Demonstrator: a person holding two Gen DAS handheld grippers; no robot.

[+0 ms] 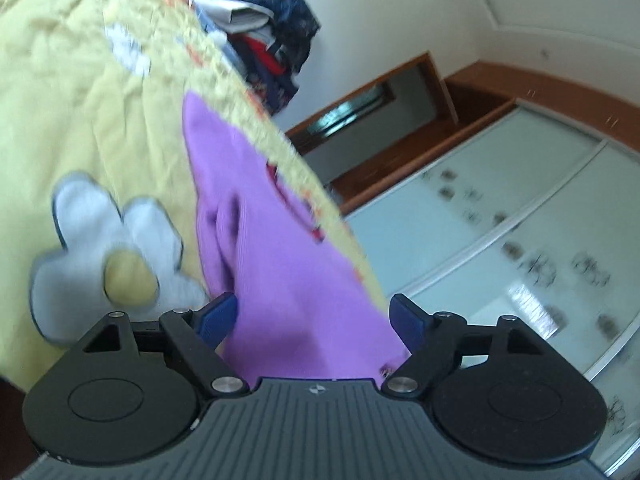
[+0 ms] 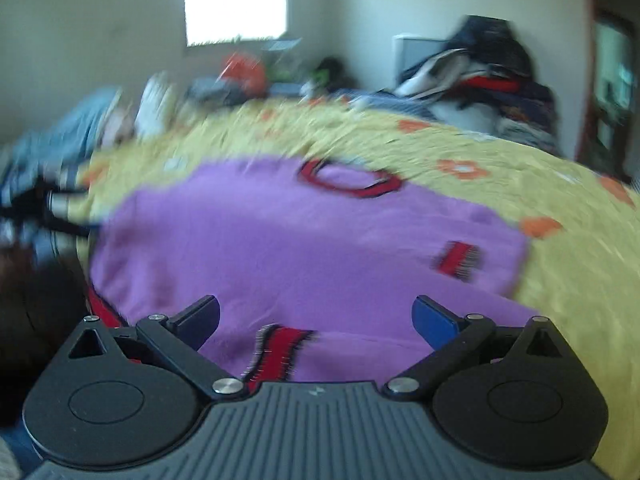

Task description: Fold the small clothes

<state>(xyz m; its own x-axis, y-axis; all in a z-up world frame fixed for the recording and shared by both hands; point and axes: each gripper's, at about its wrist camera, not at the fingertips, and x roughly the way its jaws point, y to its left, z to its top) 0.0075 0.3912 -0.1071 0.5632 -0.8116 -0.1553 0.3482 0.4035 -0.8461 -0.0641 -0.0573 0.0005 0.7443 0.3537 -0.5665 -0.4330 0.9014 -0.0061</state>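
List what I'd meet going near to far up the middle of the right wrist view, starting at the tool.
Right tool, open → red-and-black sleeve cuff → purple sweater body → red-trimmed neckline → yellow flowered bedspread → blurred clutter behind the bed → bright window.

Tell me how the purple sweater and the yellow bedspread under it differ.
The purple sweater is a plain knit with red-and-black trim at the collar and cuffs; the yellow bedspread carries orange and white flower patches. The sweater covers only part of the bedspread, which spreads well past it on every visible side. The sweater has its sleeves folded across its front; the bedspread lies spread out, wrinkled. Both are soft fabric lying flat.
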